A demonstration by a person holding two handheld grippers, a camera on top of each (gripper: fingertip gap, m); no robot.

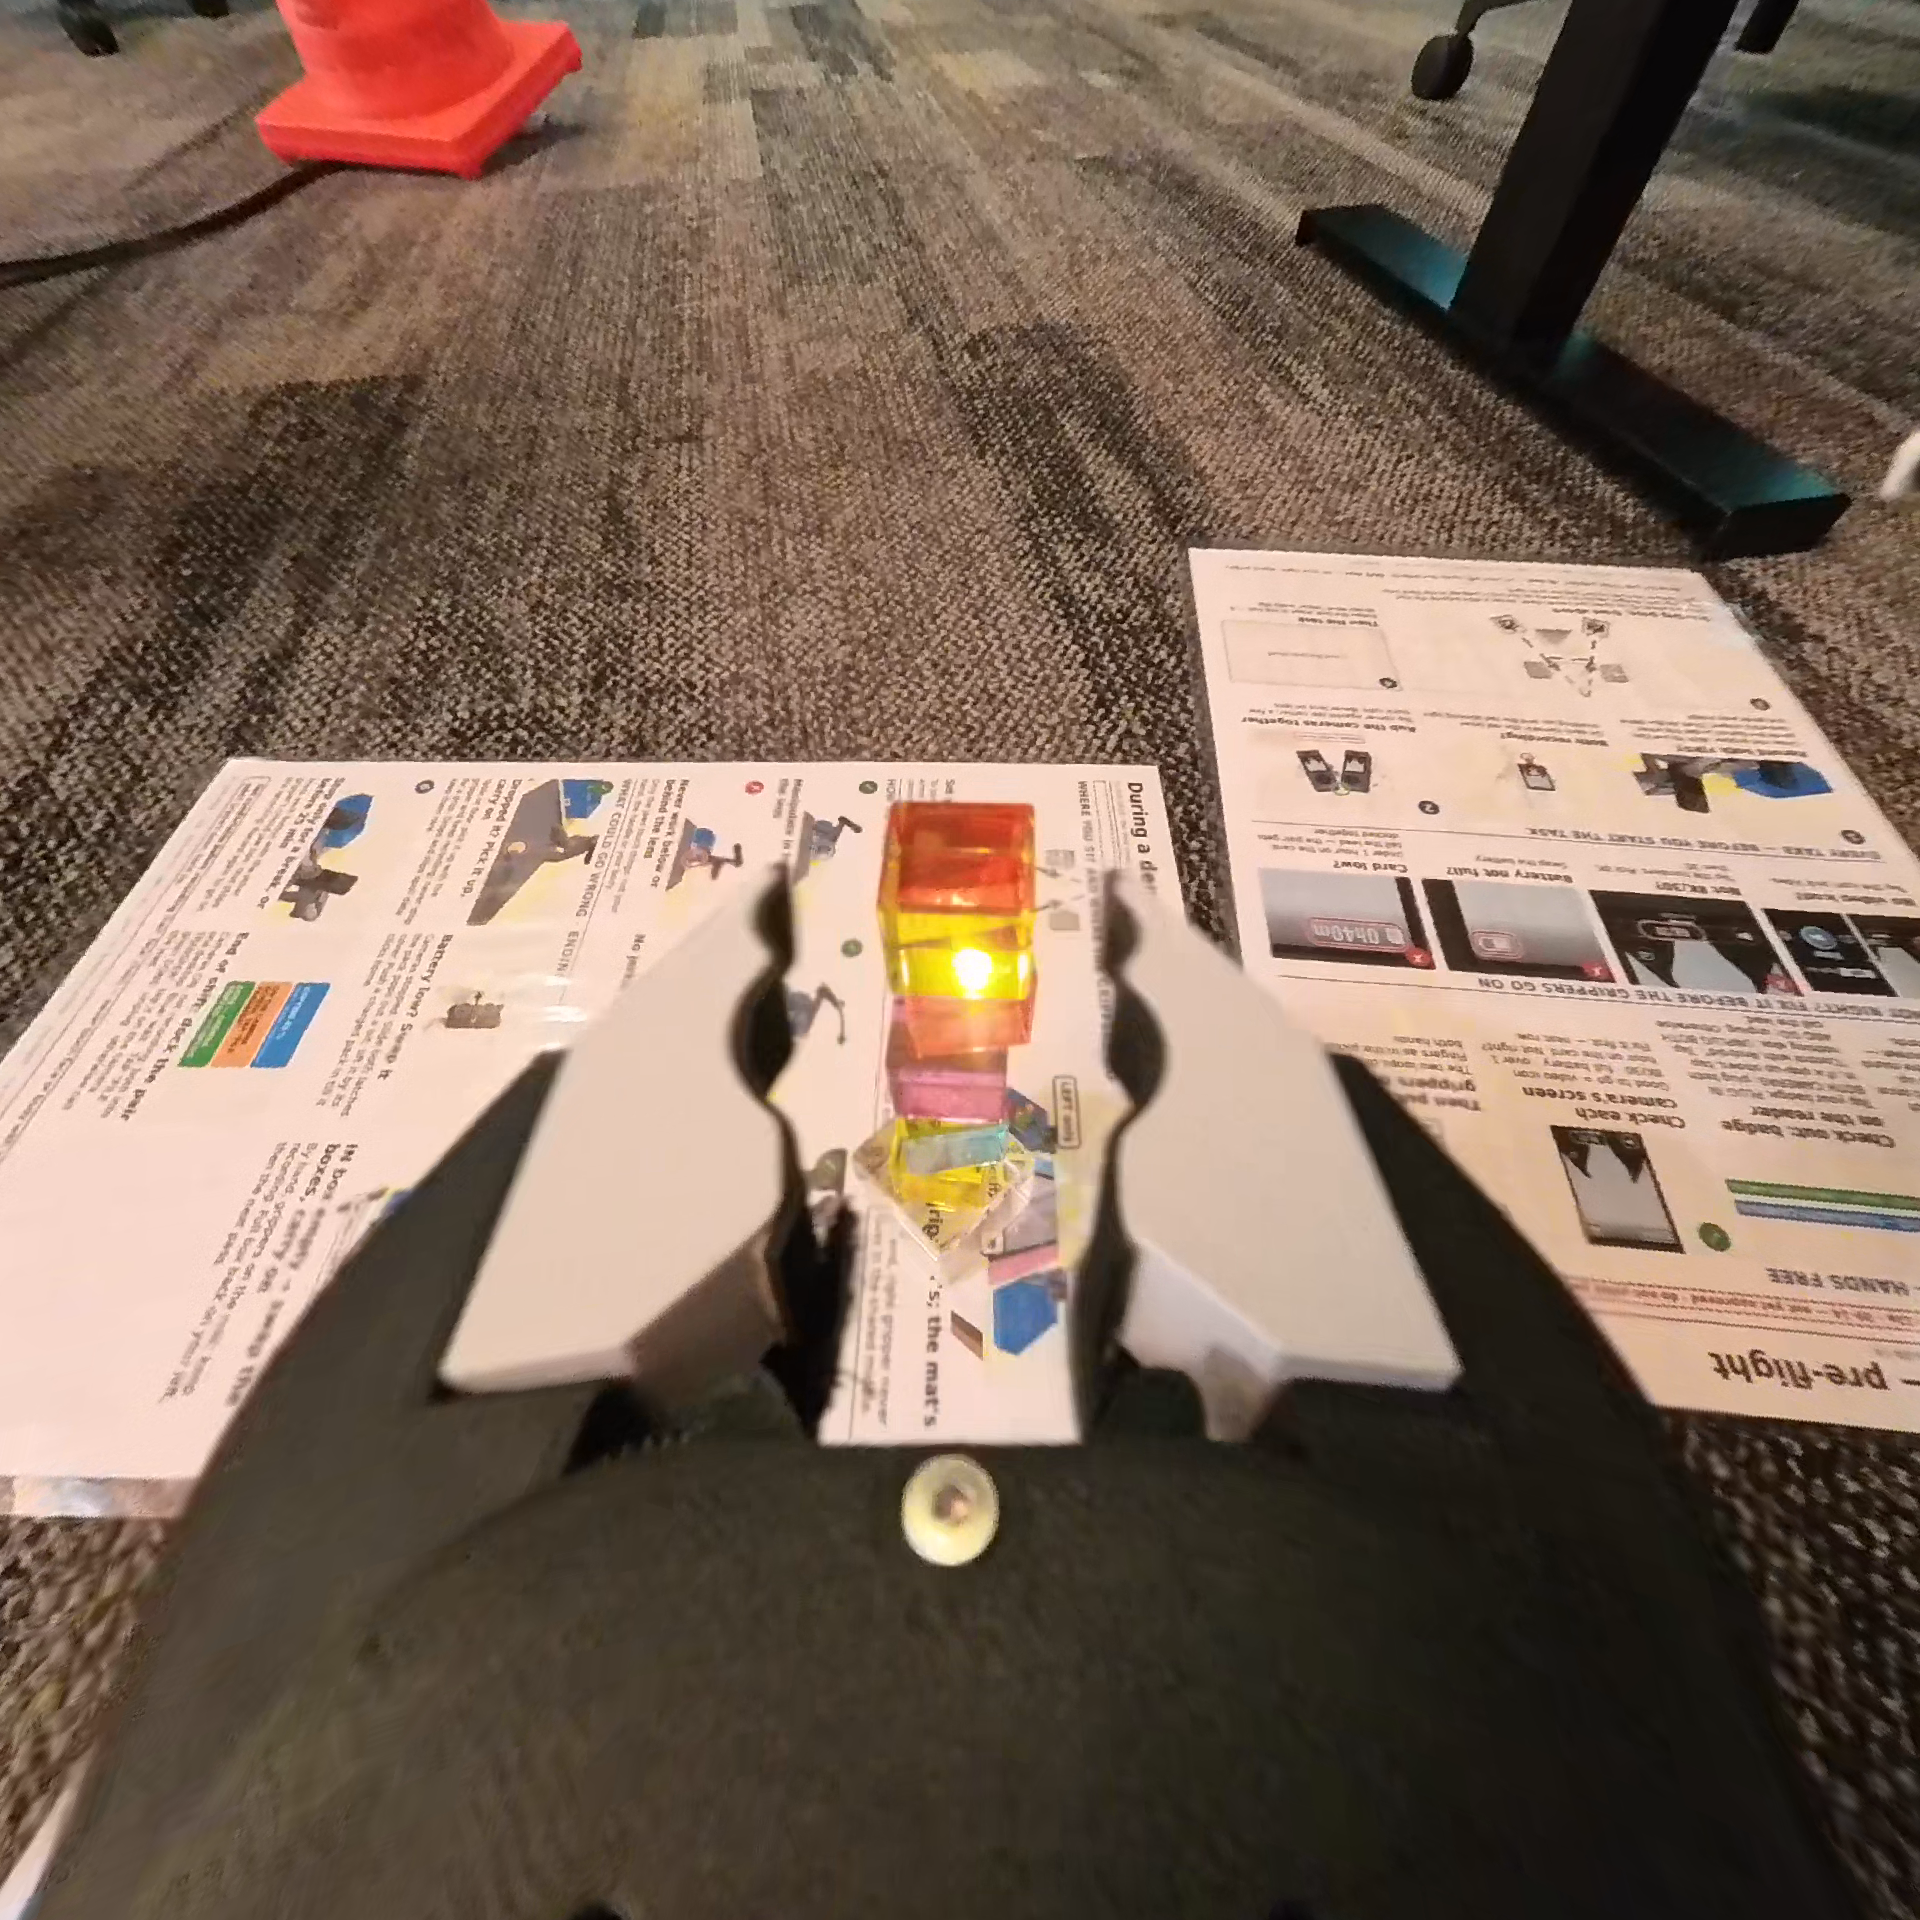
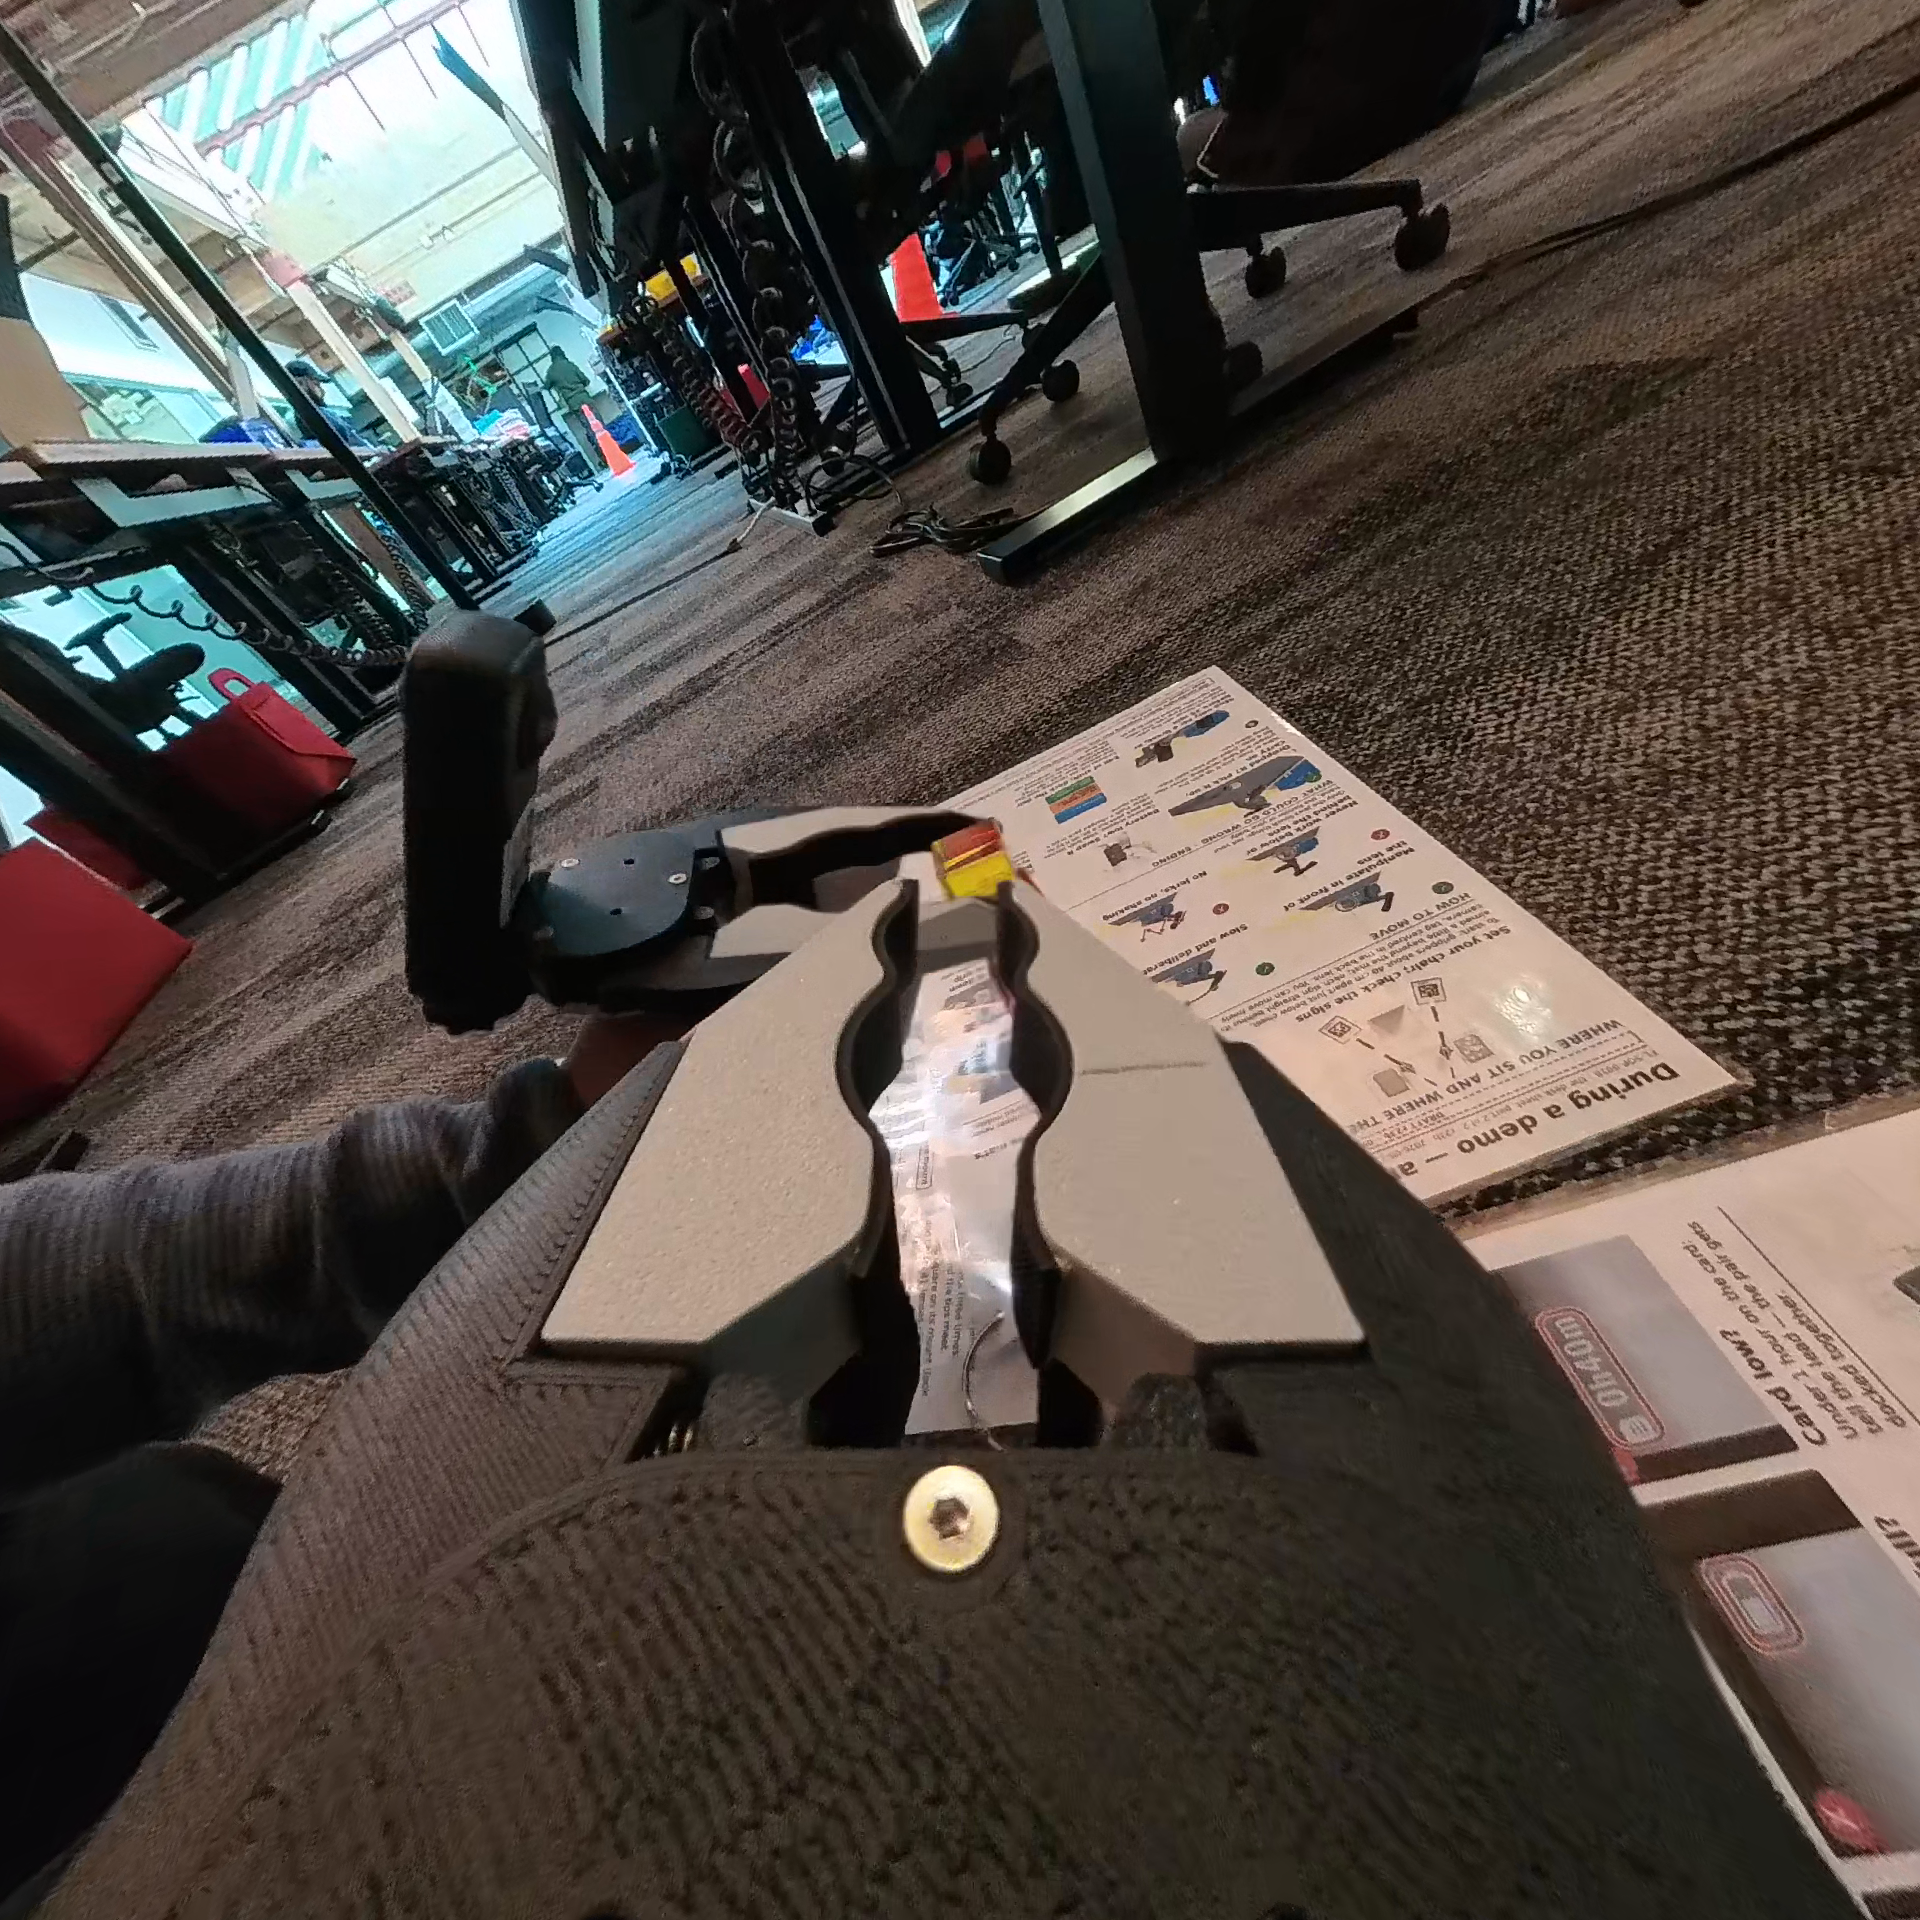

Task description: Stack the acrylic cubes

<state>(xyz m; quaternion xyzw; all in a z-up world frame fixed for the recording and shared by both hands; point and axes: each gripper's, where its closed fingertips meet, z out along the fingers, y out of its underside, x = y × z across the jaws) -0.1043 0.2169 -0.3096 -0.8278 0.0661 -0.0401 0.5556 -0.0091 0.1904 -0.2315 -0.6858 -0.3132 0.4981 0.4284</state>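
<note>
**Your left gripper (image 1: 945, 904) stands wide around the cube stack (image 1: 961, 966), pads clear on both sides.**
Your right gripper (image 2: 956, 914) is narrow, gripping nothing visible. The stack rests on a laminated sheet (image 1: 312, 1195); another sheet (image 1: 1507, 727) lies at two o'clock and an orange cone (image 1: 416, 94) at eleven.

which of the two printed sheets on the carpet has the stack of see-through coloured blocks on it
The left sheet, lying crosswise. The block stack stands on it between the left gripper's spread fingers, untouched. The right sheet carries no blocks.
</note>
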